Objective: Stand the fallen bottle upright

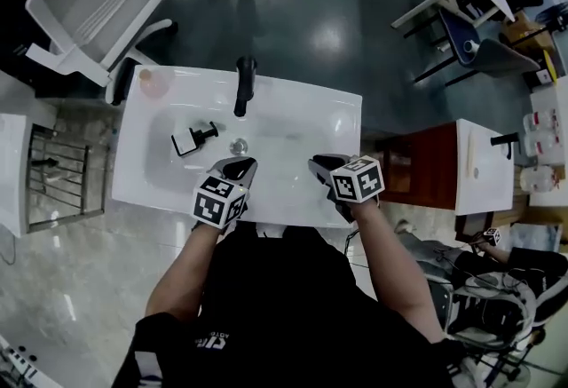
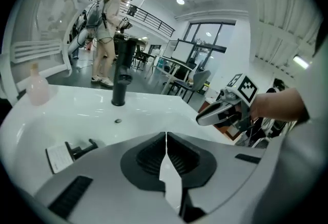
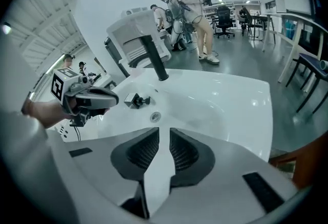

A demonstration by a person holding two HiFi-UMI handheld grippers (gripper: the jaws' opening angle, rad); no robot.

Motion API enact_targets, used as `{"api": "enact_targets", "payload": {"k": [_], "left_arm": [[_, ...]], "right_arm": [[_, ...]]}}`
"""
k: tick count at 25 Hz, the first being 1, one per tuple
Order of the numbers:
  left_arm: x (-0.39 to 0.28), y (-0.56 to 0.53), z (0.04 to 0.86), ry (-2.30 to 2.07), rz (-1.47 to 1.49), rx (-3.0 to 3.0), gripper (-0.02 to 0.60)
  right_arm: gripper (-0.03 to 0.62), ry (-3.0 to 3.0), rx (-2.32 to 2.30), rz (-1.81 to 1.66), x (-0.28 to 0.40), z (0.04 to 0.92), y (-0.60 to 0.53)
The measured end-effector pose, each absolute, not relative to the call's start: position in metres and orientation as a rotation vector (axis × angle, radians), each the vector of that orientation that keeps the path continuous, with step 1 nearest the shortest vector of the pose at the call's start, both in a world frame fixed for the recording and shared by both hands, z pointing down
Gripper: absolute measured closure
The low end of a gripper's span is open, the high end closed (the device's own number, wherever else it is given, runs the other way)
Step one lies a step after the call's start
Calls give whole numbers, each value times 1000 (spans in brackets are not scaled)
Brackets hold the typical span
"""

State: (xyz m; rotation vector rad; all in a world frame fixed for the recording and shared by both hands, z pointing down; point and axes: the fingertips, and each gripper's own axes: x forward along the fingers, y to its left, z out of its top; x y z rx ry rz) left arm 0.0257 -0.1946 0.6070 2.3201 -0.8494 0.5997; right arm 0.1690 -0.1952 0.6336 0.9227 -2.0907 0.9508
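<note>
The fallen bottle, small and white with a black pump head, lies on its side in the left part of the white sink basin. It shows low left in the left gripper view and beyond the drain in the right gripper view. My left gripper hovers over the basin's front edge, jaws shut with nothing in them. My right gripper is level with it to the right, jaws slightly apart and holding nothing. Neither touches the bottle.
A black faucet rises at the basin's back, with the drain in front of it. A pink bottle stands at the back left corner. A white chair is behind, a wire rack left, and a second sink right.
</note>
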Motion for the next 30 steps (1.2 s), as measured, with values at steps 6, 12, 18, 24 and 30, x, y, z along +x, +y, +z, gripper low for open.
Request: {"api": "enact_targets", "payload": {"k": [6,12,18,24,30], "left_arm": [[-42,-221,644,-1018,887,2360,561],[-87,-261,697,-1021,1209,2365,416],[-101,-283,765,-822,1762,2411,402],[-92,-290,796,-668,2016,2356,364],[-73,-298,805,-585,2283,2342,377]], "right_arm": [[515,-2190,756,931,98,634,-192],[516,-2279,660,950,55,637,-183],[520,-2297,723,984,57,648,-181],[523,-2257,884,1048,93,648,-160],[525,-2223,1021,1135,122,644,-144]]}}
